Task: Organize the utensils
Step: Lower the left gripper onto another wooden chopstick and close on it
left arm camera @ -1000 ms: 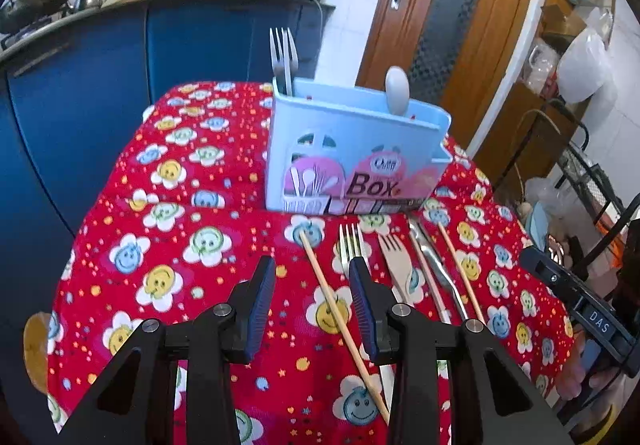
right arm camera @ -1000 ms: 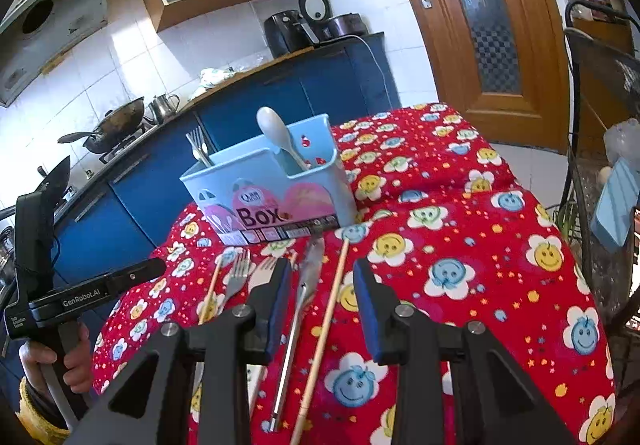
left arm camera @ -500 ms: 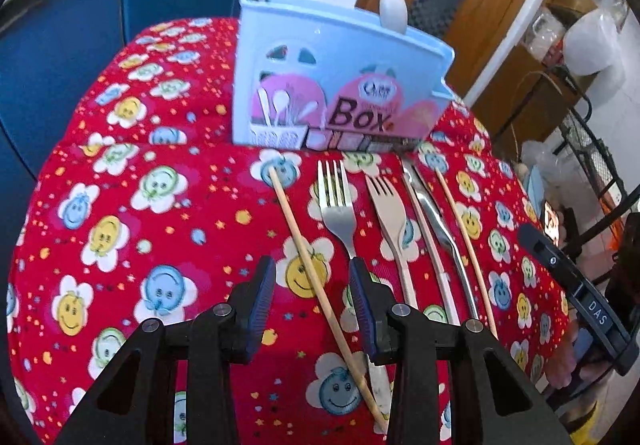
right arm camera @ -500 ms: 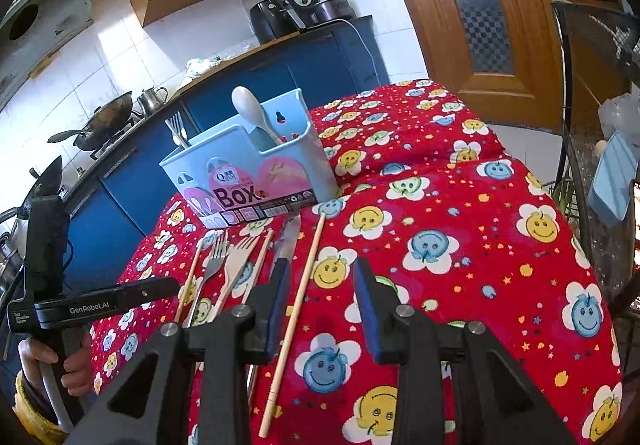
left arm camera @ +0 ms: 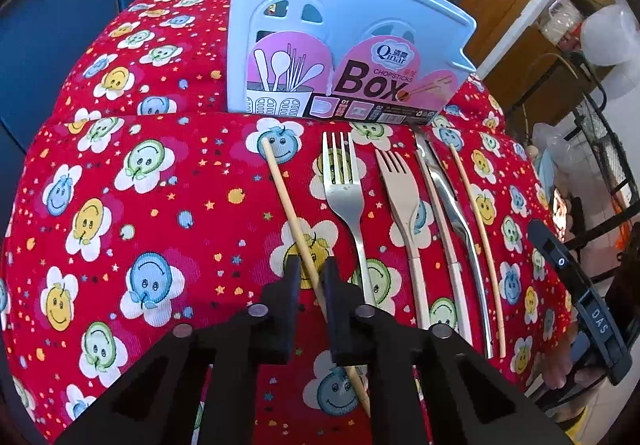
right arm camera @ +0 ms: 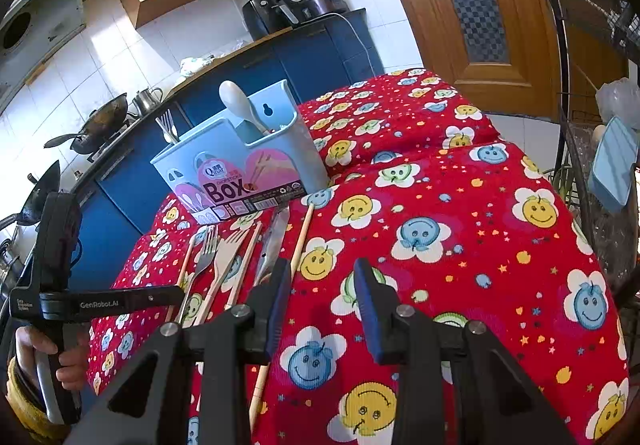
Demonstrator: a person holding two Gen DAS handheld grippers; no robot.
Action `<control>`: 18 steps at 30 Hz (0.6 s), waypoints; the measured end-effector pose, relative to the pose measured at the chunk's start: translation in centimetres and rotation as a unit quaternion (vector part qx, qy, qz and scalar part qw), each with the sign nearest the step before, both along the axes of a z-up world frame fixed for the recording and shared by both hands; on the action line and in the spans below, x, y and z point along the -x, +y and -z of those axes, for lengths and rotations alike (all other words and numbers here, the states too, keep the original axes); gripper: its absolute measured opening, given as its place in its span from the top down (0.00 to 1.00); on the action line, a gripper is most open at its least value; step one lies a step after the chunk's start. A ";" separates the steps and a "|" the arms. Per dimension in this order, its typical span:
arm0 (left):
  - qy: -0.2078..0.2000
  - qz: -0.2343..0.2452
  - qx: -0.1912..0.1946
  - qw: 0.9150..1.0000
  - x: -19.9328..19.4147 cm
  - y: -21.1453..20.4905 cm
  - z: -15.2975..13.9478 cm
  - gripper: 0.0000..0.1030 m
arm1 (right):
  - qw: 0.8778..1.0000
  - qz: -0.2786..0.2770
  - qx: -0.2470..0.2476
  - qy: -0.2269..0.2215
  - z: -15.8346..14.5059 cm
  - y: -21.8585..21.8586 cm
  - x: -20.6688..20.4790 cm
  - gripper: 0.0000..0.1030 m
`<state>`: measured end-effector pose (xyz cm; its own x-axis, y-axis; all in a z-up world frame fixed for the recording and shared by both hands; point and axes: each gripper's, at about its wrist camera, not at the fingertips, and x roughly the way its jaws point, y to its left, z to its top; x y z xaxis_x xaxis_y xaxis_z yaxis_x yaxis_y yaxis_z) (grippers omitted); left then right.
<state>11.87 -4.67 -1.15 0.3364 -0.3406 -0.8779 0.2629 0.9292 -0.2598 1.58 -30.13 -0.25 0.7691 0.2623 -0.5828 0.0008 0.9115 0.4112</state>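
Observation:
A light blue utensil box stands on the red smiley tablecloth, with forks and a white spoon in it. In front of it lie a wooden chopstick, a metal fork, a beige fork, a pale stick, a knife and a second chopstick. My left gripper points down at the cloth, its jaws closing around the leftmost chopstick with a small gap still showing. My right gripper hovers open over the cloth, with the second chopstick just left of it.
A person's hand holds the left gripper at the table's left edge. Blue kitchen cabinets run behind the table. A wooden door and a wire rack stand to the right. The cloth's right half holds no utensils.
My left gripper has dropped and tipped down toward the cloth, and its jaws have narrowed around the leftmost chopstick. The right gripper has sunk slightly, still open.

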 end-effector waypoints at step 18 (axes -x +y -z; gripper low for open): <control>-0.035 -0.020 0.097 0.994 0.8 4.3 -1.7 0.96 | 1.000 -0.014 0.014 0.010 -0.9 1.1 -0.3 0.65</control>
